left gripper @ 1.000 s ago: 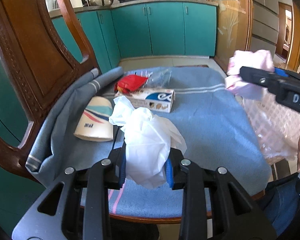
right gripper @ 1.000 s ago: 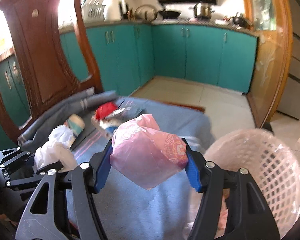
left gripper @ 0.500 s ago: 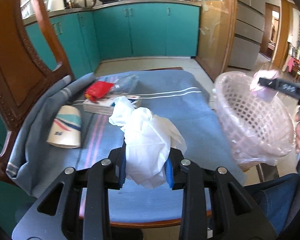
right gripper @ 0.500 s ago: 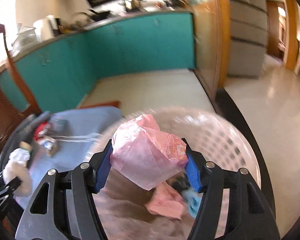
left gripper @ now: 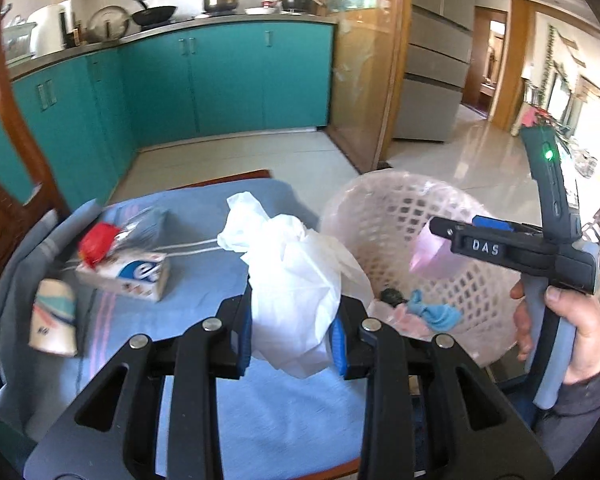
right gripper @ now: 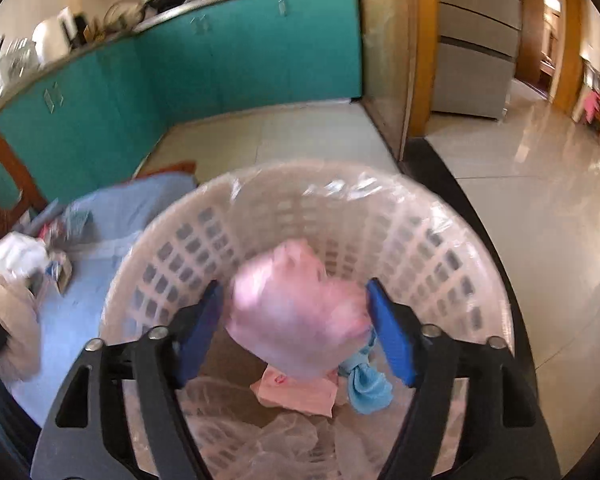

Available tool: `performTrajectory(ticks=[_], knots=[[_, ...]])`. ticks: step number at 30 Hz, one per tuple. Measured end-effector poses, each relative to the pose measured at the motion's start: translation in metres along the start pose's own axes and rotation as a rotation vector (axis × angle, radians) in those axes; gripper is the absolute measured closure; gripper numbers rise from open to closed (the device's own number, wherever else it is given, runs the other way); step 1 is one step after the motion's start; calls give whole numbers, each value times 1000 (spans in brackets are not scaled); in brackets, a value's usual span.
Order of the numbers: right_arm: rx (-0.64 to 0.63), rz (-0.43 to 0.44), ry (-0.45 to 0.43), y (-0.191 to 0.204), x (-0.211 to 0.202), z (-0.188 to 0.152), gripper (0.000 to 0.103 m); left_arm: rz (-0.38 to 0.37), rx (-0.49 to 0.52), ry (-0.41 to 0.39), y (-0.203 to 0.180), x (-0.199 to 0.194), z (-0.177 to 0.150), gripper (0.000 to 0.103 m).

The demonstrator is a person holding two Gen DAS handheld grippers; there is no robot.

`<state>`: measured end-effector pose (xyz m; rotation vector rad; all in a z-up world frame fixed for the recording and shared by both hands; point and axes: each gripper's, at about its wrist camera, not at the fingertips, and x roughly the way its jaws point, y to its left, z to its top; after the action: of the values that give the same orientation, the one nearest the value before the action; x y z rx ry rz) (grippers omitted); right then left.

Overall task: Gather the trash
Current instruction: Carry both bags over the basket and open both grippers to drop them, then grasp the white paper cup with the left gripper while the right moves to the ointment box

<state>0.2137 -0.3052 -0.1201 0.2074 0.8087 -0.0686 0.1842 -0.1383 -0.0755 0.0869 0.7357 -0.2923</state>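
With the right claw point(right gripper: 296, 328) just opened off the pink bag point(right gripper: 296, 320) over the basket point(right gripper: 440, 240), the left claw point(left gripper: 294, 332), clamped on the white bag point(left gripper: 296, 280), should release only above the rim.

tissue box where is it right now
In the left wrist view the tissue box lies left of centre on the blue cloth, beside the red wrapper and near the paper cup.

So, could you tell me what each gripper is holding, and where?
Left gripper: shut on the white plastic bag, around its middle. Right gripper: jaws just opened, pink bag loose between them.
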Motion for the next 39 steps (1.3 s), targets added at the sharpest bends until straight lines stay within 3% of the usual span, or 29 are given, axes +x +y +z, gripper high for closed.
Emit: performTrajectory(ticks=[5, 9, 12, 14, 15, 17, 20, 23, 27, 29, 34, 39], knots=[[194, 66, -103, -32, -18, 8, 24, -57, 23, 8, -23, 16, 13, 71], [383, 44, -205, -65, -34, 7, 23, -137, 71, 18, -51, 31, 19, 70], [496, 59, -244, -85, -40, 3, 22, -200, 120, 41, -72, 46, 17, 56], [525, 55, -238, -93, -39, 2, 22, -199, 140, 47, -80, 52, 12, 36], [529, 53, -228, -94, -36, 2, 22, -191, 146, 41, -82, 52, 10, 33], [529, 60, -204, -93, -31, 2, 22, -151, 150, 21, -77, 48, 6, 32], [504, 70, -201, -87, -28, 5, 22, 10, 116, -36, -46, 36, 2, 31], [473, 79, -204, -78, -28, 5, 22, 186, 76, -62, 10, 27, -2, 26], [428, 110, -187, -62, -24, 8, 22, 443, 20, 42, 110, 34, -5, 25], [408, 120, -184, -54, -23, 10, 22, 533, -10, 93, 154, 37, -9, 21], [368, 139, -176, -35, -19, 14, 22, 535, -21, 234, 210, 55, -24, 18], [333, 159, -161, -18, -13, 17, 22, 511, 19, 337, 222, 83, -36, 17]])
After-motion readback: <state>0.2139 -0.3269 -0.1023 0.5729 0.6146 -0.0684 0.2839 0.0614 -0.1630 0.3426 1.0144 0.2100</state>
